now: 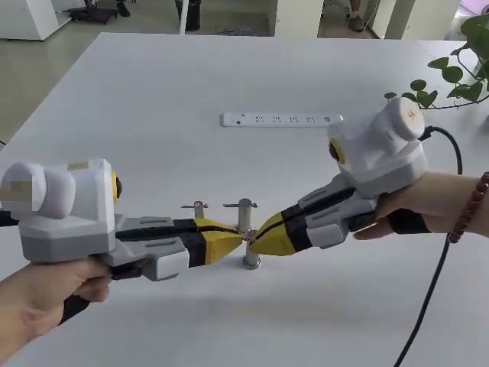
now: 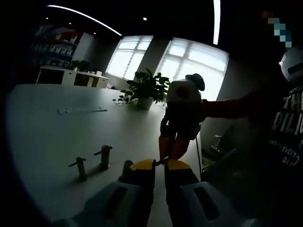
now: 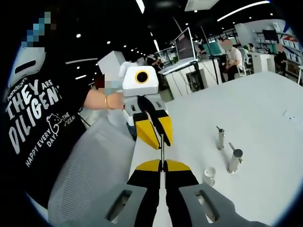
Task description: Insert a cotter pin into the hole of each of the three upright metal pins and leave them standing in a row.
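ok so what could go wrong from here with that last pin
1. The left gripper and right gripper both seem to pinch one thin cotter pin. An uneven pull could bend or drop it.
2. Their tips crowd the near metal pin, which stands on a small base. A nudge might topple it into the cottered pin behind it.

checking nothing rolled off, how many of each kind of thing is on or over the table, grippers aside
metal post: 3
cotter pin: 3, 2 through posts, 1 held between left gripper and right gripper
power strip: 1
plant: 1
total: 8
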A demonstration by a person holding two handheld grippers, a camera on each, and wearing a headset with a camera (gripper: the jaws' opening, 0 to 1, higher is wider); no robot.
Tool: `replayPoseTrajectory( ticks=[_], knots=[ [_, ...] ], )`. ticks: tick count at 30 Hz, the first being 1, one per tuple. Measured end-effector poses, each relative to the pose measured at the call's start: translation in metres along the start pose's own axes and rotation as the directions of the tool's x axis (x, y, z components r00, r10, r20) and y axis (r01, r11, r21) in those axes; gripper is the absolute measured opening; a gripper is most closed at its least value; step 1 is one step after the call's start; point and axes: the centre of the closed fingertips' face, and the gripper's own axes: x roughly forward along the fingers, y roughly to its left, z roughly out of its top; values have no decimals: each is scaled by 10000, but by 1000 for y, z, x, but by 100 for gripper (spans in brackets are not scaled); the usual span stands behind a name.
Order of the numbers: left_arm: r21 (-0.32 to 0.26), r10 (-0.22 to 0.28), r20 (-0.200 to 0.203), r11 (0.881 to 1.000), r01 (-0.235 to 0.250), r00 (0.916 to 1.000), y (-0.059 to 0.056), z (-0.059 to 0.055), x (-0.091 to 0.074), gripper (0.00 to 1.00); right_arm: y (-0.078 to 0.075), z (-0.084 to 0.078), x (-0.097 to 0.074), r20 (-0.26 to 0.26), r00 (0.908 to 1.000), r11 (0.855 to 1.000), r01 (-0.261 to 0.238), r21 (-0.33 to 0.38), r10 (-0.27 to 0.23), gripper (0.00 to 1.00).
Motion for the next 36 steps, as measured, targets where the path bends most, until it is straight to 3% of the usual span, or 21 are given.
replayPoseTrajectory(
  ticks=[6,13,17,22,25,29,36],
  knots=[
    [603,532,-142,9968,-523,9985,8,-3,-3,9,-8,-8,-3,-376,9988,9993,314,-196,-322,0],
    [1445,1252,-504,9826,-1168,9908,20,-11,-4,14,-20,-19,-10,-949,9915,9946,829,-628,-886,0],
    [1420,1453,-574,9805,-1360,9877,24,-14,0,18,-25,-27,-11,-1325,9847,9918,1045,-735,-1135,0],
    [2052,2074,-852,9608,-1866,9745,34,-20,3,20,-36,-47,-16,-2190,9622,9841,1410,-1082,-1620,0],
    [2149,2263,-974,9556,-2016,9692,40,-24,6,20,-40,-54,-18,-2435,9536,9812,1516,-1193,-1770,0],
    [2545,2692,-1194,9387,-2326,9557,50,-30,12,22,-51,-62,-21,-2776,9394,9762,1687,-1366,-2012,0],
    [2567,2932,-1355,9330,-2523,9464,59,-36,22,23,-66,-70,-26,-3072,9250,9716,1870,-1449,-2238,0]
  ],
)
